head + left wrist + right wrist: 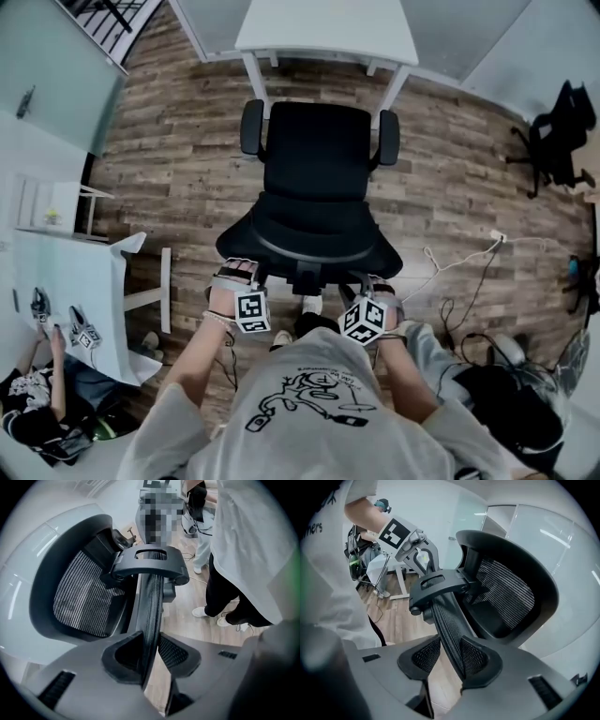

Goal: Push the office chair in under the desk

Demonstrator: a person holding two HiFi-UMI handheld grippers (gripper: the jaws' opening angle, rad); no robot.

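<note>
The office chair (317, 202) stands on the wooden floor (187, 169) in the middle of the head view. Its seat faces the white desk (328, 28) at the far edge of the floor, and the seat's front is just short of the desk's near edge. The two armrests (251, 127) are the widest part in front. Each lies nearly in line with one of the slanting desk legs (255, 80), so the legs are what the chair has to pass between. The person stands close behind the chair, with the left gripper (236, 277) and the right gripper (373, 286) at opposite ends of the backrest (309, 248). In the left gripper view, the left gripper (151, 656) has its jaws clenched on the thin dark edge of the backrest (150, 606), which runs up to a slotted bracket (150, 562). In the right gripper view, the right gripper (449, 660) grasps the mesh edge of the backrest (449, 630), which lies hard against one pad and just touches the other. Well apart from the chair, a second black chair (553, 136) stands by the right edge of the floor. A white cable (459, 258) trails between it and the person's feet. A white side table (84, 281) stands at the left, with a seated person (28, 403) beyond its near corner.
</note>
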